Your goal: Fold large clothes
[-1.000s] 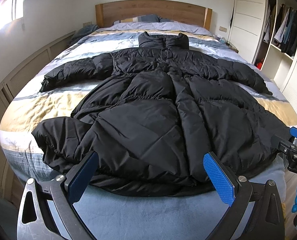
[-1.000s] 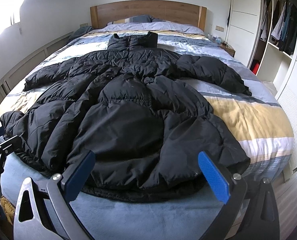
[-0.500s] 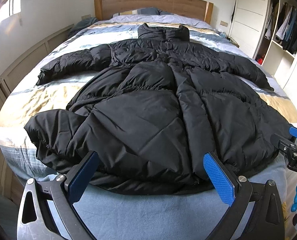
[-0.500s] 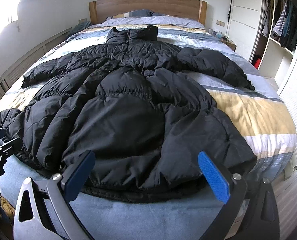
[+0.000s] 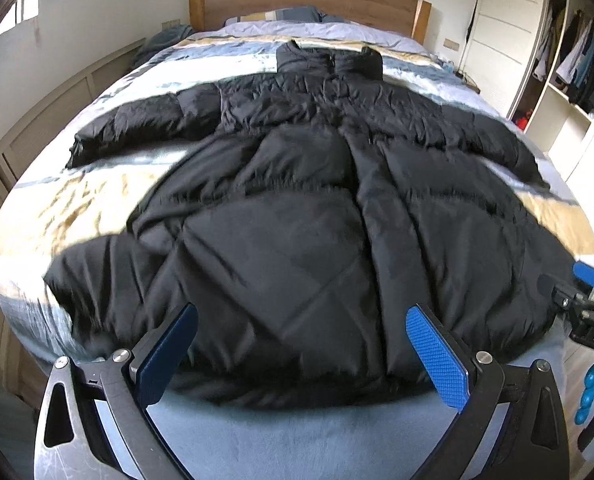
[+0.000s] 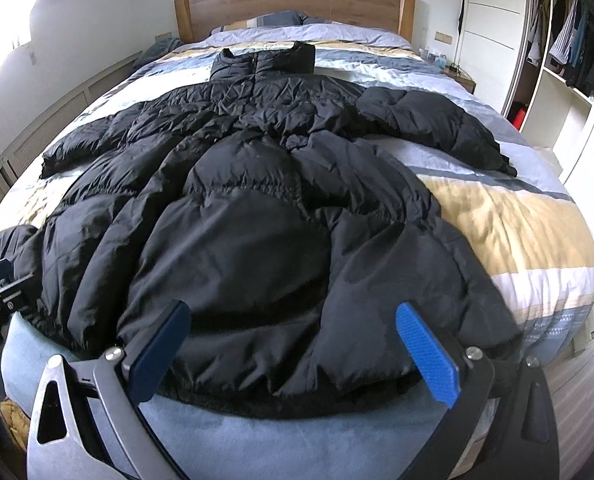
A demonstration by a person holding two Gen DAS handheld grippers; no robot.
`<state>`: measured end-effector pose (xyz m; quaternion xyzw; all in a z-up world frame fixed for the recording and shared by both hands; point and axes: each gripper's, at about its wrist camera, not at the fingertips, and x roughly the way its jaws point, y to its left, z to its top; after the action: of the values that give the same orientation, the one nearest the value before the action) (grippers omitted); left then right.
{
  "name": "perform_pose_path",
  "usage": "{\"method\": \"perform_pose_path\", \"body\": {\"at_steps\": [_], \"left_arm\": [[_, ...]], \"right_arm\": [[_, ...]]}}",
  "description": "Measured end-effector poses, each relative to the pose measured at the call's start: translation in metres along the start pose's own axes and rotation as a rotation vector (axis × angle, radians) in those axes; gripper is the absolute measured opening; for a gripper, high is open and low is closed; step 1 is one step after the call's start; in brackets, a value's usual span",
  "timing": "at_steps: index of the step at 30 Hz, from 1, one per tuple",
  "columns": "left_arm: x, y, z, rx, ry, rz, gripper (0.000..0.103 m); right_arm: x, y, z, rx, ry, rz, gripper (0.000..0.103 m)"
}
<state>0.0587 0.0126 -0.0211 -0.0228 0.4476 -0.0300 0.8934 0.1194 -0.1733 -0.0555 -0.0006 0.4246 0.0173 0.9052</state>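
Both grippers hover over the foot edge of the bed (image 6: 537,216), jaws spread wide and holding nothing: the left gripper (image 5: 301,354) faces the left half of the hem, the right gripper (image 6: 293,346) the right half, and each shows at the side of the other's view. Between and beyond their blue pads lies the black puffer coat (image 6: 257,208), spread flat and face up along the middle of the bed, its hem near the foot edge and its collar toward the wooden headboard (image 6: 289,4). One sleeve (image 5: 137,128) stretches toward the left edge of the bed, the other sleeve (image 6: 437,124) toward the right edge. Under it is a striped duvet (image 5: 77,208); an open wardrobe (image 6: 565,52) stands to the right.
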Motion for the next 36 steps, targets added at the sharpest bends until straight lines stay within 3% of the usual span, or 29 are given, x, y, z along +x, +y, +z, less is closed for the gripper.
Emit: {"method": "perform_pose_path", "body": {"at_steps": [8, 13, 17, 25, 30, 36], "left_arm": [[-0.029, 0.011, 0.109, 0.024, -0.190, 0.046, 0.101], [-0.026, 0.026, 0.180, 0.019, -0.260, 0.093, 0.102], [-0.007, 0.039, 0.232, -0.024, -0.297, 0.138, 0.102], [0.066, 0.055, 0.290, -0.156, -0.259, 0.135, 0.102], [0.123, 0.041, 0.290, -0.113, -0.170, 0.157, 0.102], [0.174, 0.028, 0.281, -0.066, -0.077, 0.171, 0.102]], "right_arm": [[0.000, -0.035, 0.075, 0.107, -0.101, 0.024, 0.103], [0.026, -0.092, 0.134, 0.273, -0.156, 0.022, 0.103], [0.064, -0.145, 0.157, 0.428, -0.171, 0.020, 0.103], [0.166, -0.254, 0.149, 0.753, -0.144, 0.042, 0.103], [0.208, -0.303, 0.127, 0.914, -0.153, 0.073, 0.103], [0.239, -0.345, 0.115, 1.049, -0.239, 0.163, 0.103]]}}
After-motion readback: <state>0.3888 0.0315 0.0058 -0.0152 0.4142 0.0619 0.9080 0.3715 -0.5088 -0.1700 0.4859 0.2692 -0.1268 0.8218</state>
